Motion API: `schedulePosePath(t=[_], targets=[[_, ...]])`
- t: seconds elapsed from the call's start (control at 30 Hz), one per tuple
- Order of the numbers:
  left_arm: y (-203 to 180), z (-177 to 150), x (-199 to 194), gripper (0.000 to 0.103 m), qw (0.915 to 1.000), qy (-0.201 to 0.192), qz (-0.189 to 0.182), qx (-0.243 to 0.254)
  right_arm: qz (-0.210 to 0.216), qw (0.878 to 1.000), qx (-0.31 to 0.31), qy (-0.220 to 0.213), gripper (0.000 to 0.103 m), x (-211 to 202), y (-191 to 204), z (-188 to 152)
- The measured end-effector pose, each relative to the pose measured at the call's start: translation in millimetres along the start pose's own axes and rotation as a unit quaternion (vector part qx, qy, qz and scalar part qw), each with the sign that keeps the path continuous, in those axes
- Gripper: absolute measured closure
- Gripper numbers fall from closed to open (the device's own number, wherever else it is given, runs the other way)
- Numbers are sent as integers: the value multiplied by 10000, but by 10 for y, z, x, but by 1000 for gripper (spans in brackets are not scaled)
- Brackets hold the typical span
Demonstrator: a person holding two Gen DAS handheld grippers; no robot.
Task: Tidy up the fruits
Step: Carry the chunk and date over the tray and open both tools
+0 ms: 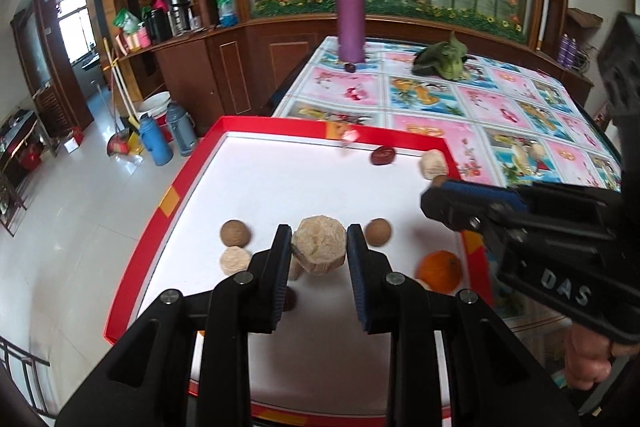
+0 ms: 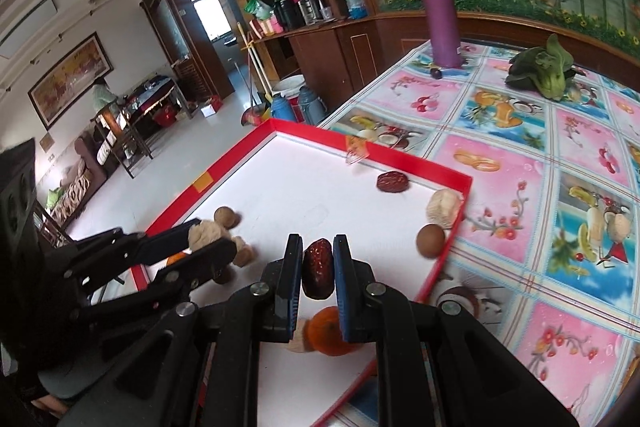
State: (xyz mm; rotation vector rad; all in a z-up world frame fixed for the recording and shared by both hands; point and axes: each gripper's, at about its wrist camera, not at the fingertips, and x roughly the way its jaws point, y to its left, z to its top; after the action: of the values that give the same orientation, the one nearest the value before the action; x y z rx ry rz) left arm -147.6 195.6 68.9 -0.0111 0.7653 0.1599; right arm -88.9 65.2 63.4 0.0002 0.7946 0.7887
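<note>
Red-rimmed and white inside, the shallow tray sits at the near left corner of a table covered in a fruit-print cloth, and we work over it with both tools. Our left gripper has its jaws closed part-way onto a pale, rough-skinned lump of fruit, both pads touching its sides, near the tray's near edge. Beside it lie two round brown fruits and a smaller pale piece. Our right gripper has its jaws drawn narrow, clamping a dark red date upright between the pads, above an orange that rests near the tray's near right corner. A second date lies by the far edge, and another pale lump and a brown round fruit sit against the right edge. On the cloth well beyond the tray, a purple flask stands upright and a leafy green vegetable lies near the table's far edge.
</note>
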Motion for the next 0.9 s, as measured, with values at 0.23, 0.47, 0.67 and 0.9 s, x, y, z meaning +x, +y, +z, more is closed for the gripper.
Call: schedulePosePath(t=[0.23,0.47,0.67,0.9], targets=[[192,1,128,73,9997,88,162,-182,70,9999,-84,122,90,125,124,-40],[316,-8,242,73,9990,200,275,-297,188,9994,-171,225,90,211,216,-97],[331,-11,323,73,9986,277,318,-322,273,9990,-210,290,90,259,268,-155],[325,21,367,73,9985,281,377,-297,351,9986,-161,349,90,307,248,-206]])
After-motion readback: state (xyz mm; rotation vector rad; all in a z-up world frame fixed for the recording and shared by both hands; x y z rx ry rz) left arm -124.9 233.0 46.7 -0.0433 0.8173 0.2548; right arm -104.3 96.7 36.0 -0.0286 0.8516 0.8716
